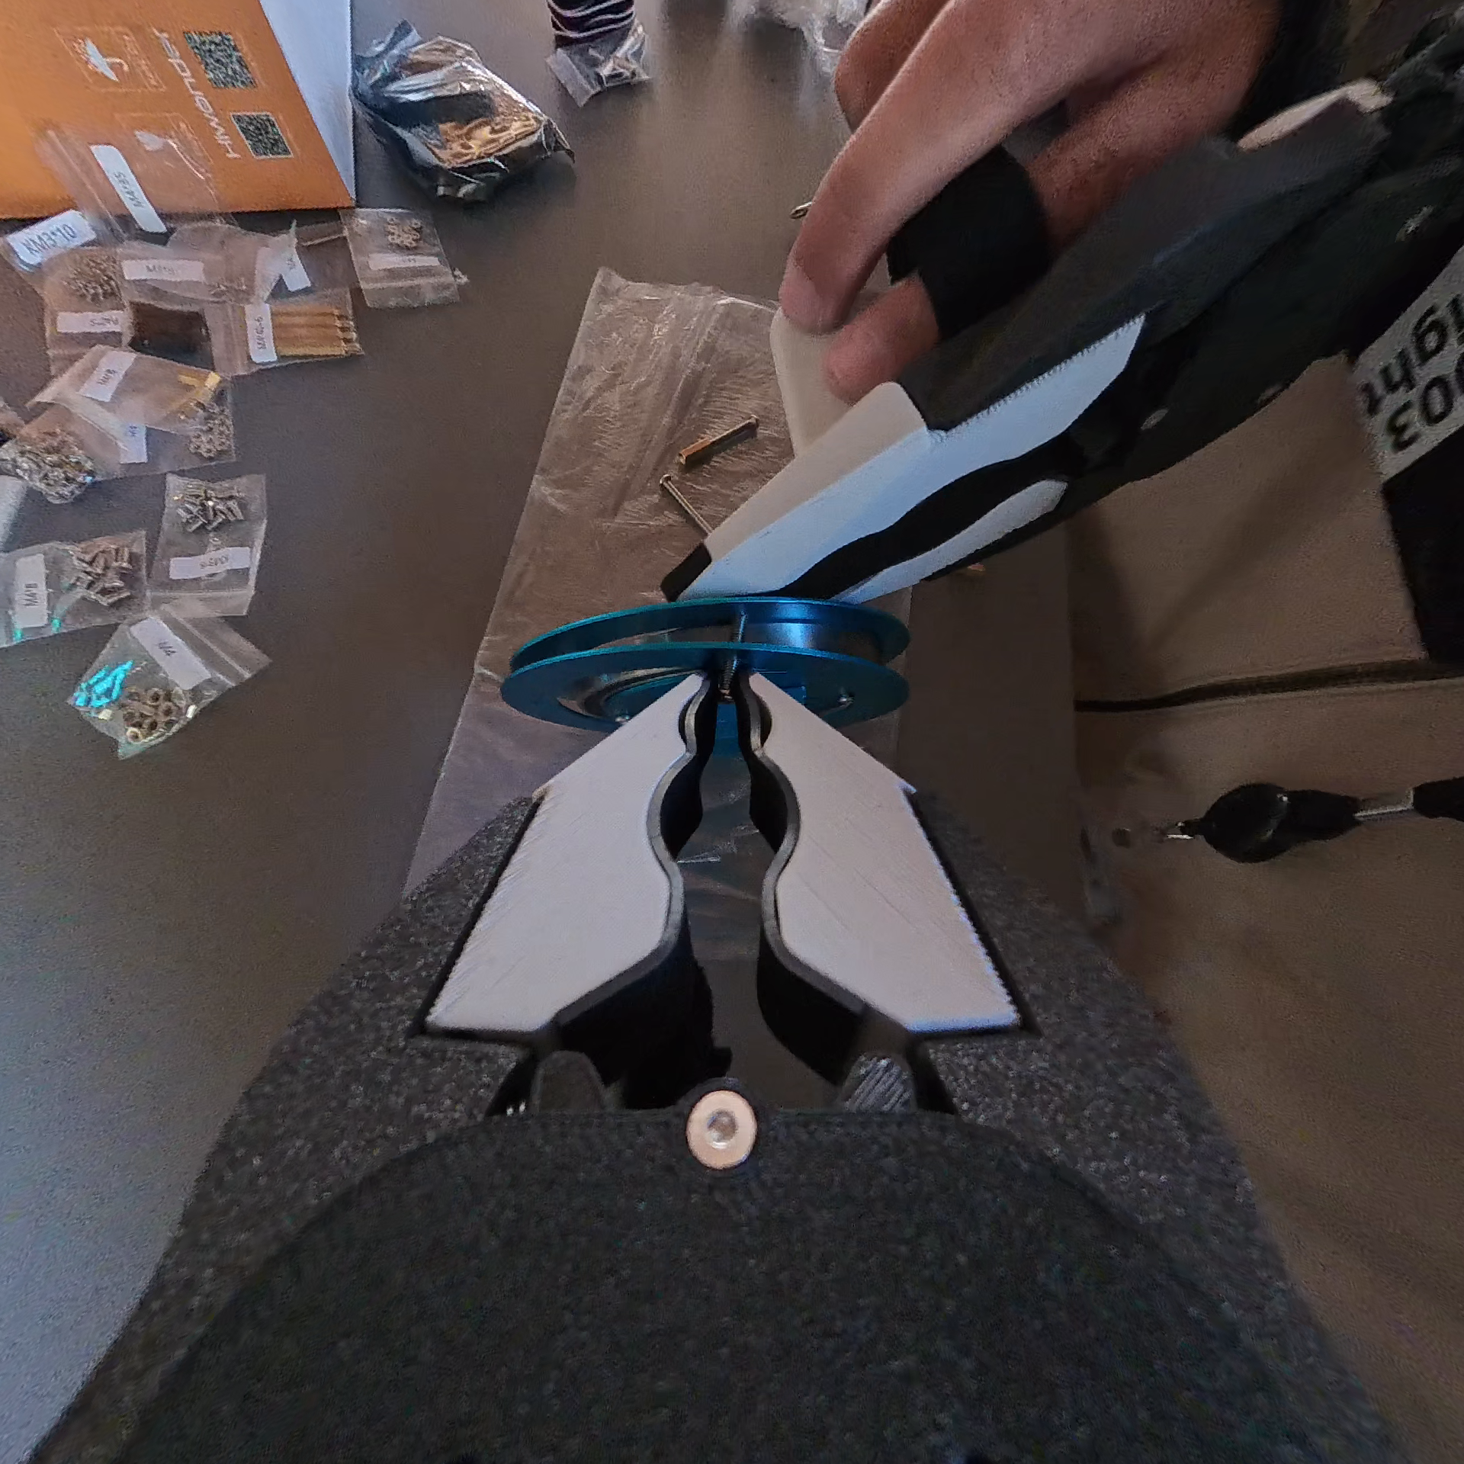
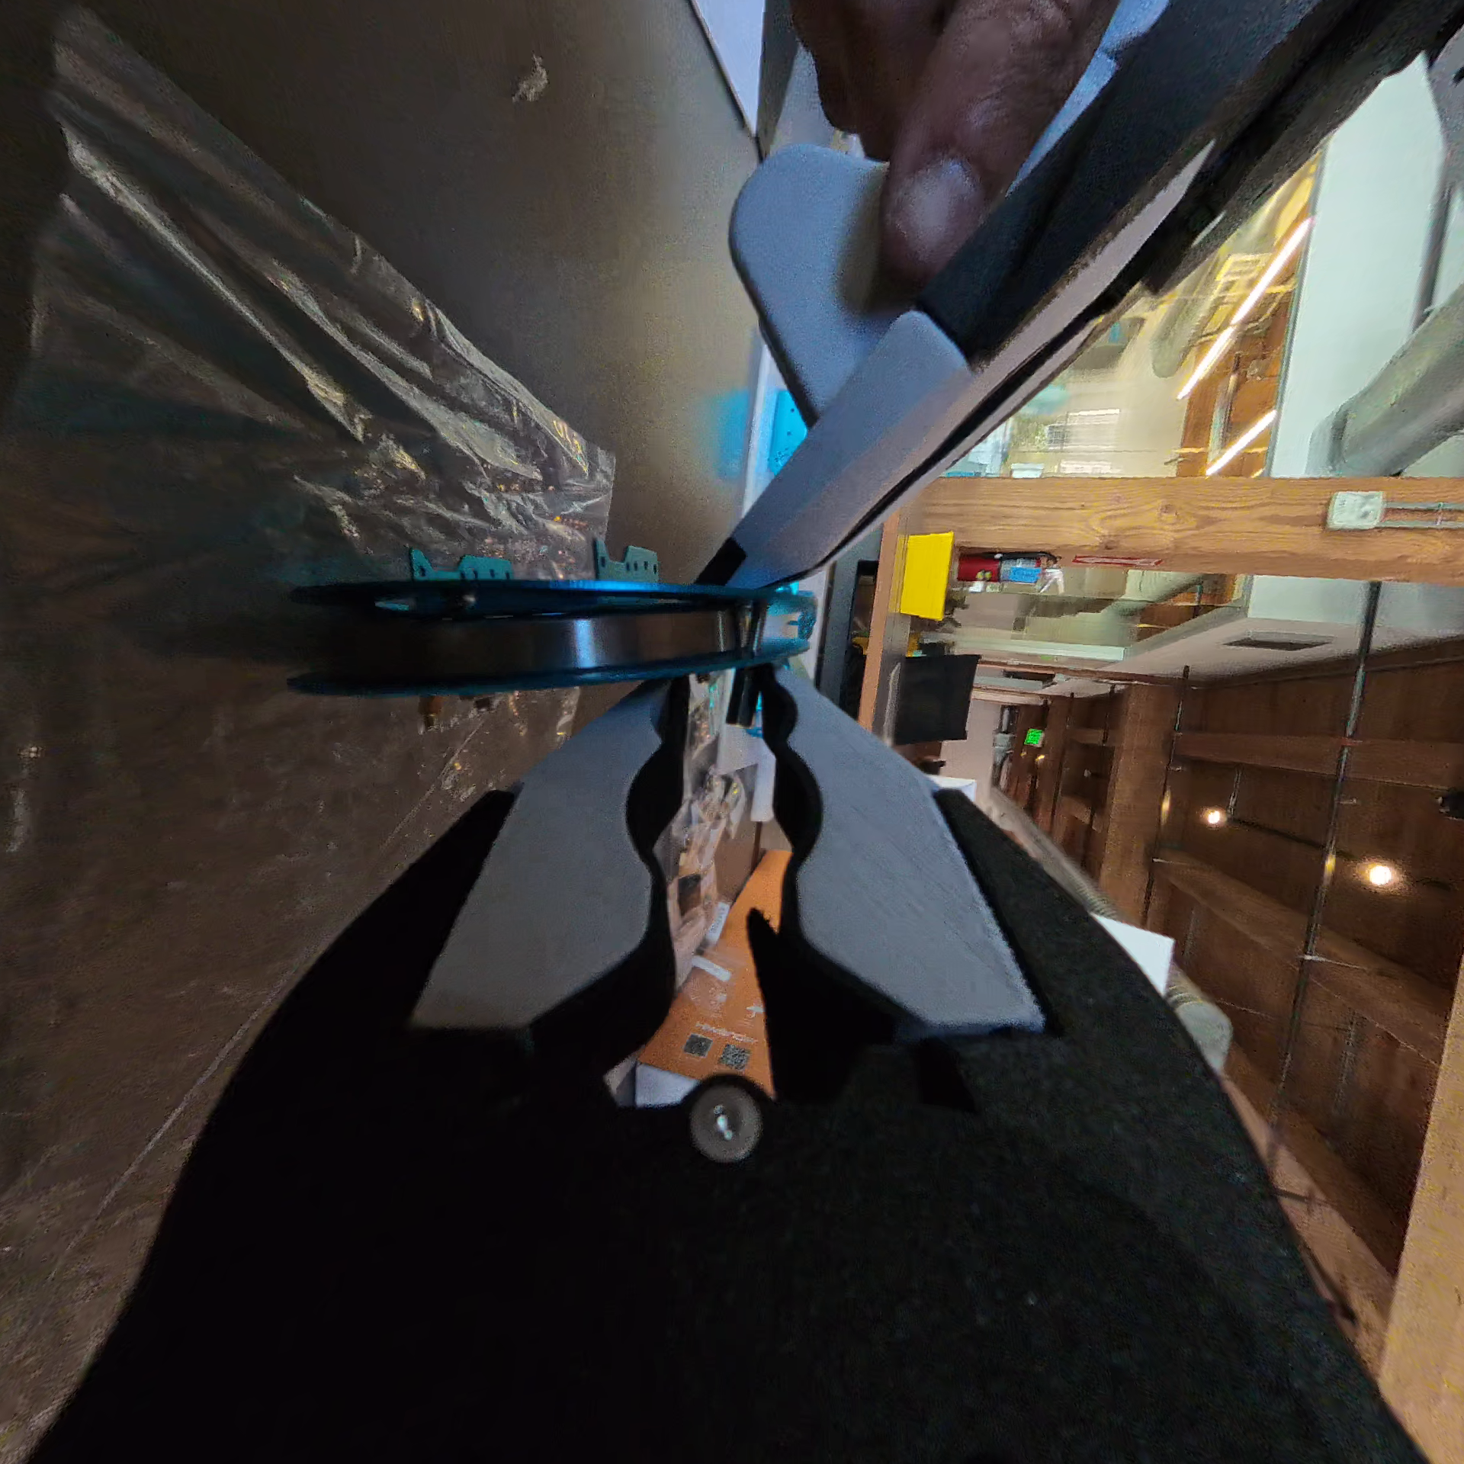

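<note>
Black textured housing fills the foreground of the left wrist view, and from it the white fingers of the left hand-held gripper point(image 1: 726, 685) run forward and clench on the threaded end of a small screw point(image 1: 726, 688) that sticks out under the rim of a blue two-disc assembly point(image 1: 554, 688). That assembly is held up between the two tools, above a clear plastic sheet point(image 1: 634, 412) spread on the grey table point(image 1: 380, 554). It is made of two thin blue discs lying parallel with a dark ring between them, and the screw passes through both at the near edge. The right hand-held gripper point(image 2: 733, 689) meets the same spot from the other side. In its own view its fingers are drawn close about a short dark stub point(image 2: 745, 699) at the disc rim, seemingly pinching it. A person's hand point(image 1: 951, 174) holds that tool. The discs look stacked and pinned at this one point, and a couple of small screw heads show on the lower disc. A brass standoff point(image 1: 717, 450) and a loose long screw point(image 1: 685, 503) lie unused on the sheet. Many small bags of fasteners point(image 1: 206, 547) and an orange box point(image 1: 158, 95) lie farther left on the table.
</note>
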The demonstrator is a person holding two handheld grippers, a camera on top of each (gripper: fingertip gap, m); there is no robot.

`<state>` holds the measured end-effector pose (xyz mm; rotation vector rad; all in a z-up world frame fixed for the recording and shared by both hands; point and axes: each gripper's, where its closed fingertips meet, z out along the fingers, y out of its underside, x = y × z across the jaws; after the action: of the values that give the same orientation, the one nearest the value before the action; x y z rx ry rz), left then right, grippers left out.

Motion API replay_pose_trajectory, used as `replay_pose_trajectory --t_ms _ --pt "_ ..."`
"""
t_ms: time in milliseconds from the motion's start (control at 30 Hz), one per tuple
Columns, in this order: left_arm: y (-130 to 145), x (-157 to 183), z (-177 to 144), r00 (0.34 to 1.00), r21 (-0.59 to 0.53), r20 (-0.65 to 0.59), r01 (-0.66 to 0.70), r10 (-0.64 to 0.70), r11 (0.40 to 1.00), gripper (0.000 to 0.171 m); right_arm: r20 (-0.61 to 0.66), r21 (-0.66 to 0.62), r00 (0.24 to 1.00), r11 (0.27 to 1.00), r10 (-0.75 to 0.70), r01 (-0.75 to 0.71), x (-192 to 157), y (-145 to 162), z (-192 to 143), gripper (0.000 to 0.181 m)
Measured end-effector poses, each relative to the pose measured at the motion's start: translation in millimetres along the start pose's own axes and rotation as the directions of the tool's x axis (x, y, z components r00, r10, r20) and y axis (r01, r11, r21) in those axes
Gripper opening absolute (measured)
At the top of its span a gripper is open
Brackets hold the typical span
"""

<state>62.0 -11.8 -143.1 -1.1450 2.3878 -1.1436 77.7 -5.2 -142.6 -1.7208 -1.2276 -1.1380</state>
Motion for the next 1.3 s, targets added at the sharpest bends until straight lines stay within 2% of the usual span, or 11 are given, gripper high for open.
replay_pose_trajectory --t_ms 100,167,333,467,567,633,733,900,1100,1200,1300 --pt "1 -1 1 0.981 -0.023 0.110 -0.158 0.159 0.987 0.002 0.134 -0.003 0.988 0.997 0.075 -0.076 -2 0 -1 0.012" --pt "2 0 3 0.927 -0.080 0.213 -0.299 0.309 0.951 0.002 0.364 -0.014 0.894 0.961 0.262 -0.276 -6 -1 -4 0.007" --pt "-4 -1 4 0.731 -0.191 0.417 -0.510 0.540 0.838 0.002 0.793 -0.321 0.266 0.747 0.548 -0.582 -15 1 -12 0.006" --pt "-8 -6 0 0.427 -0.423 0.511 -0.631 0.746 0.651 0.002 0.800 -0.598 -0.311 0.641 0.514 -0.480 -23 -10 -34 0.004" --pt "-6 -10 -3 0.368 -0.476 0.519 -0.626 0.772 0.618 0.002 0.669 -0.726 -0.581 0.576 0.463 -0.377 -22 -17 -40 0.004" --pt "-3 -11 -3 0.444 -0.418 0.524 -0.609 0.727 0.674 0.002 0.644 -0.740 -0.640 0.555 0.419 -0.381 -18 -19 -39 0.004" --pt "-1 -11 -4 0.597 -0.313 0.501 -0.549 0.626 0.775 0.002 0.820 -0.572 -0.417 0.585 0.392 -0.575 -14 -13 -26 0.004" --pt "1 -8 -3 0.898 -0.080 0.310 -0.301 0.311 0.950 0.002 0.875 -0.092 0.237 0.626 0.422 -0.774 2 -5 -16 0.007" --pt "3 -9 -3 0.998 0.055 0.051 0.019 -0.022 0.998 0.002 0.605 0.074 0.357 0.397 0.711 -0.915 22 10 -21 0.050" --pt "3 -4 -4 0.988 0.073 -0.078 0.139 -0.134 0.988 0.003 0.242 0.119 0.593 0.583 0.768 -0.803 20 30 -24 0.050" --pt "2 0 -3 0.968 0.054 -0.163 0.200 -0.189 0.978 0.002 -0.094 0.093 0.820 0.825 0.564 -0.557 24 25 -27 0.040"
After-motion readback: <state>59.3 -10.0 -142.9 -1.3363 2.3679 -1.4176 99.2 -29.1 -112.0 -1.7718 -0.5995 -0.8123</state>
